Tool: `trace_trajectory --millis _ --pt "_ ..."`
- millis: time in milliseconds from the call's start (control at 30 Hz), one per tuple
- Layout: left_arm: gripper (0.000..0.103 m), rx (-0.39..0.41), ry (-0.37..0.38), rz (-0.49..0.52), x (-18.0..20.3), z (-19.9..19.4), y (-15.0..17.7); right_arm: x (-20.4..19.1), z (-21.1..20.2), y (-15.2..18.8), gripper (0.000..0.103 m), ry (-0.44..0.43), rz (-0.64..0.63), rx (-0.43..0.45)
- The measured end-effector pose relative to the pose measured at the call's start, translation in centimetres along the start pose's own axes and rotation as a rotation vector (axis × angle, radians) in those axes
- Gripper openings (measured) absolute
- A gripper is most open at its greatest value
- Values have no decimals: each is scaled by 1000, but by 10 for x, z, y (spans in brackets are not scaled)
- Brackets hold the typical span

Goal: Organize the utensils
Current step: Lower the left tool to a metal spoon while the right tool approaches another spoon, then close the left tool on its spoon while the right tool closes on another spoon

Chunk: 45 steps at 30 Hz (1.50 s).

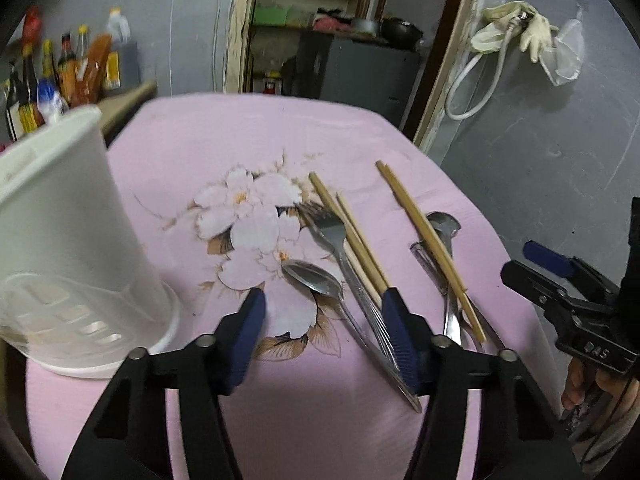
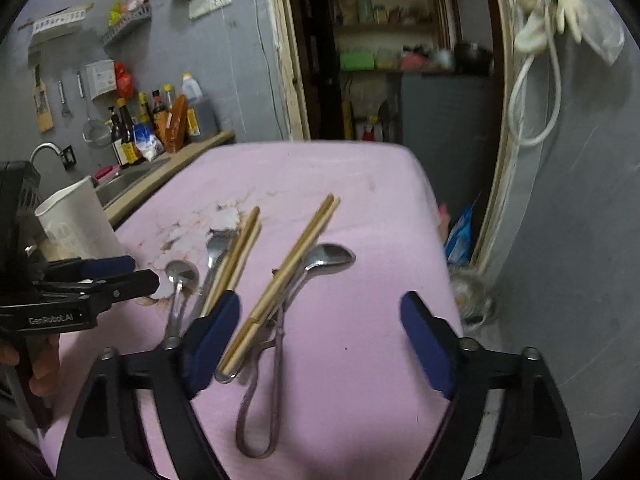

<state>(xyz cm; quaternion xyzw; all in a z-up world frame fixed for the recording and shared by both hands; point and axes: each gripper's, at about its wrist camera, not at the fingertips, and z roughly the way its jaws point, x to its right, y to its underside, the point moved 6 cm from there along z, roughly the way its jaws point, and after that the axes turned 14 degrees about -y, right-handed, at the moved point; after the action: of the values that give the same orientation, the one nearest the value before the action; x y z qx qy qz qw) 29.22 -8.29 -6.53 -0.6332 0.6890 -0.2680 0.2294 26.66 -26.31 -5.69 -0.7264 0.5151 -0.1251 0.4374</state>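
At the far left a white utensil holder stands upright on the pink cloth, empty as far as can be seen. The left gripper hovers low beside it, its jaws apart and clamping nothing. Between them lie the small spoon and the fork, handles running back toward the camera, so the long axes lie nearly along the gripper's pointing line. The fork's handle and the first chopstick pair pass right by the right-hand finger. This hand looks nearest to spoon and fork, and to the holder.

Further right, the second chopstick pair lies diagonally over a ladle-like spoon and a wire-looped tool. The right gripper, also apart and empty, brackets these; the sticks sit close to its left finger, with bare cloth toward the other. This pile is probably the right hand's pick.
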Motion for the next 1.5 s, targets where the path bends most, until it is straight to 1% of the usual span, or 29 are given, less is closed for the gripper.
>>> trace_trajectory --millis 33,67,100,167,267,367,633,700,733,833,933,1033,1133,1300,1367,1467,1500 --pt "45 -10 5 -7 -1 3 0 2 3 1 65 -8 9 -14" --pt "41 -17 9 -11 -2 6 0 5 7 1 61 -14 16 -28" --pt "40 -26 12 -17 -3 8 0 8 13 0 59 -22 28 -46" --pt "33 -33 22 -37 -8 11 -1 12 21 -2 52 -45 49 -72" --pt "29 -42 38 -60 -11 13 -3 16 33 -4 43 -85 78 -106" --pt "29 -61 61 -90 -16 18 -3 20 43 -9 39 -112 103 -121" --pt "29 -85 87 -114 -19 24 -8 29 61 -20 38 -150 158 -145" --pt "28 -85 89 -114 -19 25 -9 29 66 -21 35 -153 150 -149" --pt "26 -84 88 -113 -19 25 -8 29 68 -22 29 -151 149 -145" --pt "20 -87 110 -113 -16 27 -9 34 68 -22 19 -203 194 -137" --pt "10 -103 154 -119 -13 29 -10 37 69 -22 14 -251 243 -124" --pt "6 -106 178 -124 -13 27 -10 38 70 -23 8 -293 278 -113" --pt "4 -84 191 -131 -14 21 -10 38 70 -24 6 -324 296 -95" --pt "2 -34 220 -126 -12 9 -11 31 61 -26 5 -345 273 -46" --pt "1 -12 228 -120 -10 3 -11 27 54 -27 4 -346 250 -15" --pt "1 38 224 -105 -9 -7 -10 19 42 -29 4 -322 206 35" --pt "0 63 223 -101 -10 -13 -9 16 35 -30 4 -310 183 64"
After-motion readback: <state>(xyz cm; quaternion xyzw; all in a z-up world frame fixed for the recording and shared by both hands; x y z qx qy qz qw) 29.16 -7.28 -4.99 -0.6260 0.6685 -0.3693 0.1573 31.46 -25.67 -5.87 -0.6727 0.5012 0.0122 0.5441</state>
